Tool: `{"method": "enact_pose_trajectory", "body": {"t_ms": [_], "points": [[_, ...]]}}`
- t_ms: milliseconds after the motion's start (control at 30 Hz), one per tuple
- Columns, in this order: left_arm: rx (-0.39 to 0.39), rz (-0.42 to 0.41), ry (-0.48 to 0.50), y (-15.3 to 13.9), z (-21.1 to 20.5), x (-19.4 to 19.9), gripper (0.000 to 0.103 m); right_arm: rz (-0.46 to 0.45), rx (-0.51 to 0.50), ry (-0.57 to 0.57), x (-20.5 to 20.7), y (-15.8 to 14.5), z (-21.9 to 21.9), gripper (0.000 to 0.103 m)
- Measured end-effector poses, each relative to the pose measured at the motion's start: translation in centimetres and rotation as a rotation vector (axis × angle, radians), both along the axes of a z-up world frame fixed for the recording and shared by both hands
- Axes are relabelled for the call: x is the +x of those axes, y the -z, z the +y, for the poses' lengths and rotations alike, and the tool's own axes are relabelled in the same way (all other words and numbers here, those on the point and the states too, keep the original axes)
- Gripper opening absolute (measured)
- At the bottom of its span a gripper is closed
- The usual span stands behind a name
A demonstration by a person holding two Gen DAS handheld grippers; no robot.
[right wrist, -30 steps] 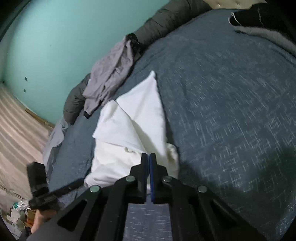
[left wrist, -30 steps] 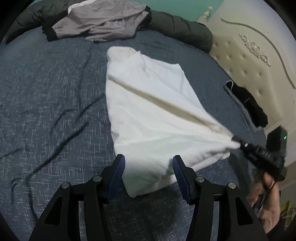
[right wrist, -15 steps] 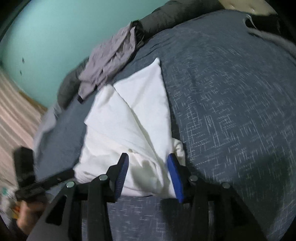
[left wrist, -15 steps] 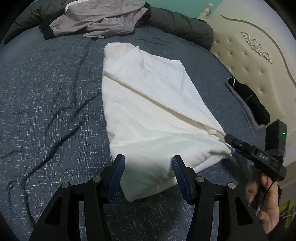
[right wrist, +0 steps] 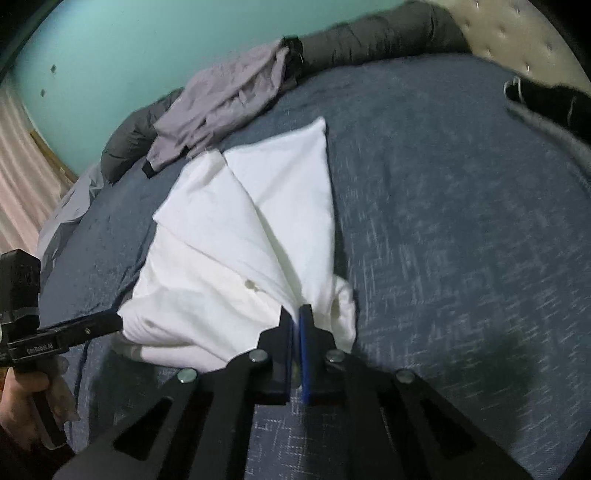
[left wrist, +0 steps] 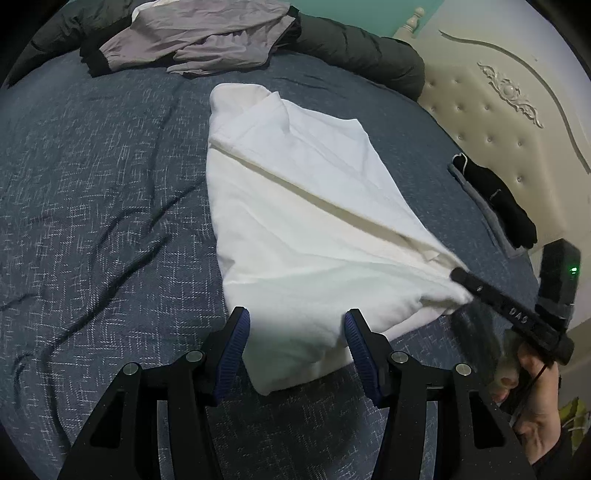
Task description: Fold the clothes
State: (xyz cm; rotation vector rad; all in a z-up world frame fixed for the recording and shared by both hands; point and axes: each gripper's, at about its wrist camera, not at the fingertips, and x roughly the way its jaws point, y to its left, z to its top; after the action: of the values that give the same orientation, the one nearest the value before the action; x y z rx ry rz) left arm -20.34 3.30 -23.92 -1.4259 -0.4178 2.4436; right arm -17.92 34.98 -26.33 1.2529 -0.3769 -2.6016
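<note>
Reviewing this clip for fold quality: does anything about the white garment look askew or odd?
Yes. The white garment lies in a slanted, uneven wedge with a diagonal ridge, and its near corner is bunched where the right gripper has just closed on it. The left gripper straddles the other corner, open.

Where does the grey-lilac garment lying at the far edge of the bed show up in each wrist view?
Left wrist: the grey-lilac garment lies along the top edge, left of centre, on the dark rolled quilt.
Right wrist: the same garment sits upper left of centre, below the teal wall.
Shared landmark: the white garment at centre.
</note>
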Motion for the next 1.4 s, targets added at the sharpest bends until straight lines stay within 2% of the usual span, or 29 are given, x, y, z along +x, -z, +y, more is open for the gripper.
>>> {"method": "enact_pose_trajectory", "body": {"t_ms": [367, 567, 700, 767, 833, 900, 1000, 1100, 1233, 1400], "points": [[-0.018, 0.001, 0.042, 0.4, 0.3, 0.0, 0.058, -0.031, -0.051, 0.046, 0.7, 0.5, 1.6, 0.003], [-0.09, -0.005, 0.108, 1.7, 1.5, 0.5, 0.058, -0.086, -0.138, 0.095, 0.3, 2.1, 3.2, 0.003], [-0.064, -0.009, 0.105, 2.1, 0.9, 0.6, 0.058, -0.1, -0.174, 0.122, 0.2, 2.3, 3.7, 0.004], [-0.054, -0.008, 0.102, 2.3, 0.7, 0.7, 0.058, -0.084, -0.184, 0.151, 0.5, 1.8, 4.1, 0.004], [-0.033, -0.004, 0.094, 2.2, 0.3, 0.8, 0.058, -0.038, -0.213, 0.16, 1.1, 0.6, 4.6, 0.01], [-0.002, 0.002, 0.081, 2.1, -0.2, 0.8, 0.058, 0.009, -0.235, 0.156, 1.5, -0.6, 4.9, 0.01], [0.027, 0.039, 0.052, 1.1, -0.8, 0.8, 0.058, 0.048, -0.219, 0.061, 1.6, -1.9, 3.1, 0.01], [0.046, 0.067, 0.06, 0.4, -0.7, 0.5, 0.058, 0.005, -0.166, -0.008, 0.8, -1.0, 0.9, 0.01], [0.053, 0.069, 0.088, 0.8, -0.4, -0.1, 0.058, -0.088, -0.069, -0.026, -0.3, 0.8, -0.8, 0.01], [0.077, 0.06, 0.07, 1.4, -1.1, -0.7, 0.058, -0.069, -0.036, -0.07, -1.2, -0.9, -2.3, 0.013]]}}
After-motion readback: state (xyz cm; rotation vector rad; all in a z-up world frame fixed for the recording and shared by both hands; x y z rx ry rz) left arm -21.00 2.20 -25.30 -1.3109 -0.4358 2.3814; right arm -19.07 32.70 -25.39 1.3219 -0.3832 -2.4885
